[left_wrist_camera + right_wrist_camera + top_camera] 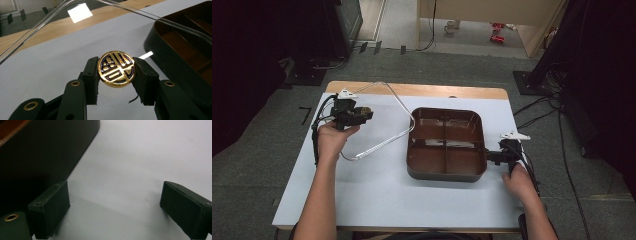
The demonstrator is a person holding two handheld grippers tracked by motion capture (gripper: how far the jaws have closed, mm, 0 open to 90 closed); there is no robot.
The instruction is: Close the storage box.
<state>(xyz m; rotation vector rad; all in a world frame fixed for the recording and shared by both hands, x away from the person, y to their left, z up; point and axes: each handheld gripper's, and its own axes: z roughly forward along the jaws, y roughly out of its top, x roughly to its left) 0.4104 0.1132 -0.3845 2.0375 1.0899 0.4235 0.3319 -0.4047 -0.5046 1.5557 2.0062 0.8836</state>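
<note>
- The left gripper (116, 72) clamps a round gold knob (116, 69) between its two black jaws; the knob's face bears a dark raised pattern.
- In the high view the left gripper (362, 114) is at the table's left rear, held in the left hand (332, 137), and a bit of gold shows at its tip.
- The knob sits on a clear lid (384, 117), whose rim curves from the gripper toward the tray; how the lid lies on the table I cannot tell.
- The lid's clear edge (130, 11) crosses the top of the left gripper view.
- A brown tray (446, 172) with four compartments sits right of centre on the white table (377, 195).
- The right gripper (490, 156) lies low just beside the tray's right wall, in the right hand (518, 182).
- In the right gripper view its jaws stand wide apart over bare table (140, 157), holding nothing, with the tray's dark wall (45, 152) close by the left jaw.
</note>
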